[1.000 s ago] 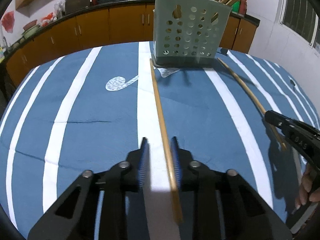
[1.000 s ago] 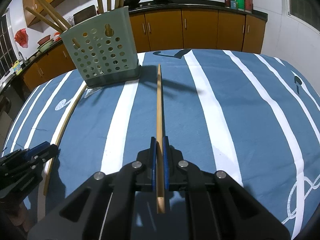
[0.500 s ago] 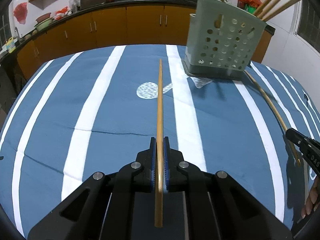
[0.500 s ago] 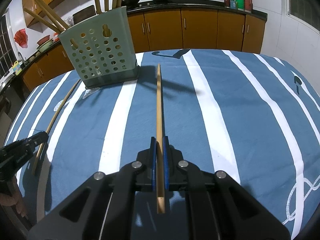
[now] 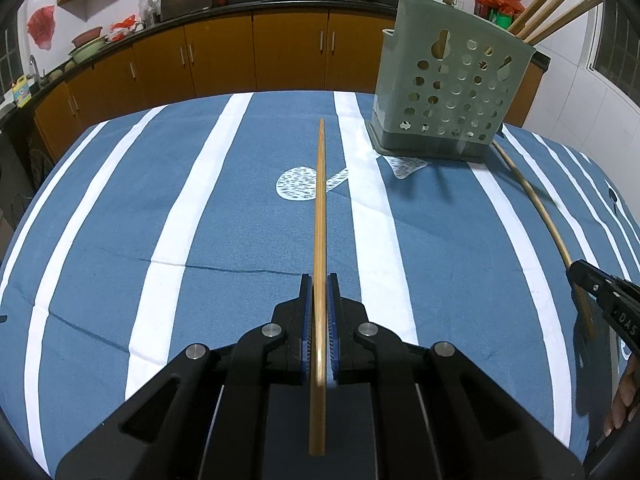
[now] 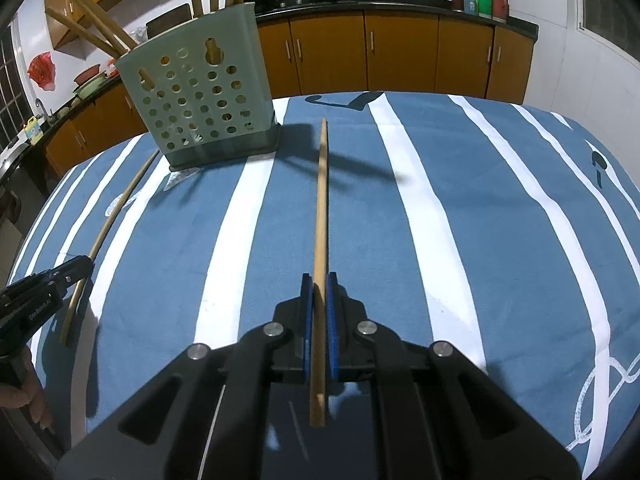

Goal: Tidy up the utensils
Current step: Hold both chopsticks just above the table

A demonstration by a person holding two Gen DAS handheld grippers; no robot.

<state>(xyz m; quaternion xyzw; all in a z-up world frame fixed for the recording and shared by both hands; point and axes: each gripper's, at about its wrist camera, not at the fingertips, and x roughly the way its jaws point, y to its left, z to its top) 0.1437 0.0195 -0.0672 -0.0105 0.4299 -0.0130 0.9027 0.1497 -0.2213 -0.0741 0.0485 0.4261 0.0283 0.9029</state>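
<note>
A grey-green perforated utensil holder point(image 5: 452, 92) stands at the far side of the table with several wooden chopsticks upright in it. My left gripper point(image 5: 319, 280) is shut on a long wooden chopstick point(image 5: 320, 208) that points away from me, left of the holder. My right gripper point(image 6: 319, 280) is shut on a second chopstick point(image 6: 321, 208), which points to the right of the holder point(image 6: 200, 96). Each gripper also shows at the edge of the other's view: the right gripper point(image 5: 580, 272) and the left gripper point(image 6: 82, 266), each with its chopstick.
The table wears a blue cloth with white stripes point(image 5: 168, 208). Orange cabinets point(image 5: 288, 52) under a dark counter with woks and bottles run along the back wall. A person's fingers point(image 6: 24, 400) show at the left edge.
The left gripper's jaws closed on the chopstick that lay between them, and it swung so the holder now sits to the right. The right gripper kept still, shut on its chopstick.
</note>
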